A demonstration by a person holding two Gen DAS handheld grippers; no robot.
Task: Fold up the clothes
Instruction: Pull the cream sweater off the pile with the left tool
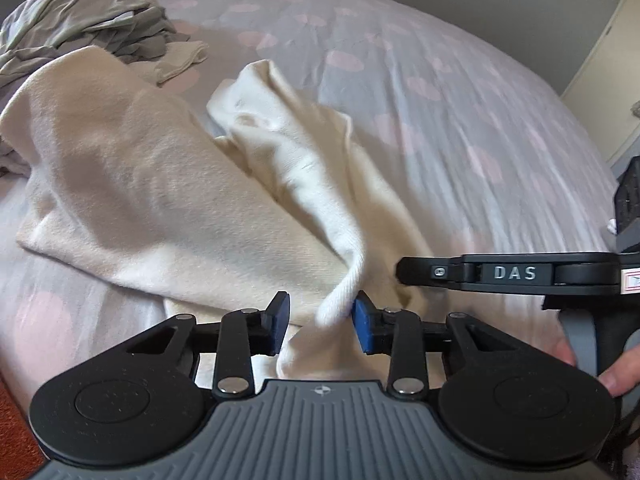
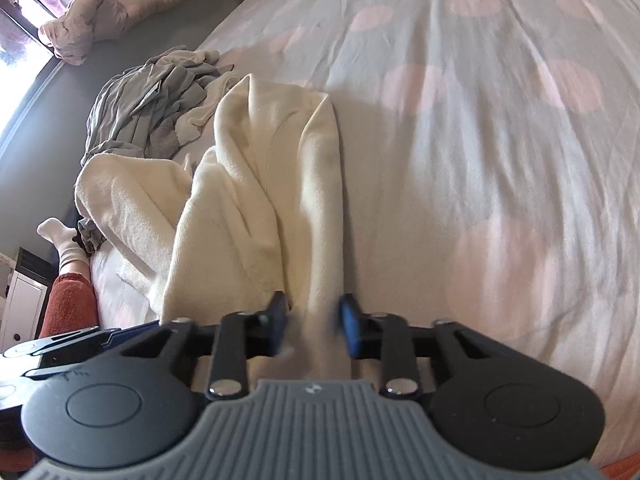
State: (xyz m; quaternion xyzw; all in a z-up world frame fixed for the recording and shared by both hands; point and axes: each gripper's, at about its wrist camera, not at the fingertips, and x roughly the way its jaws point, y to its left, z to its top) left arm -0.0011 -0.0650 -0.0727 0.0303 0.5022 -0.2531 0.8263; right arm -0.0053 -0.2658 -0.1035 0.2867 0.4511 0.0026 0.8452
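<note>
A cream knit garment (image 1: 132, 184) lies crumpled on the bed; it also shows in the right wrist view (image 2: 264, 184). My left gripper (image 1: 322, 322) is open, its blue pads apart, and a raised fold of the cream fabric (image 1: 340, 300) passes between them, touching the right pad. My right gripper (image 2: 314, 328) is open too, with an edge of the same garment (image 2: 320, 320) lying between its pads. The right gripper's black body (image 1: 512, 274) reaches in from the right in the left wrist view, close beside my left gripper.
The bed has a grey sheet with pink spots (image 1: 440, 92), also seen in the right wrist view (image 2: 480, 140). A heap of grey clothes (image 1: 88, 20) (image 2: 152, 104) lies beyond the cream garment. A person's socked foot (image 2: 64, 240) is at the bed's left edge.
</note>
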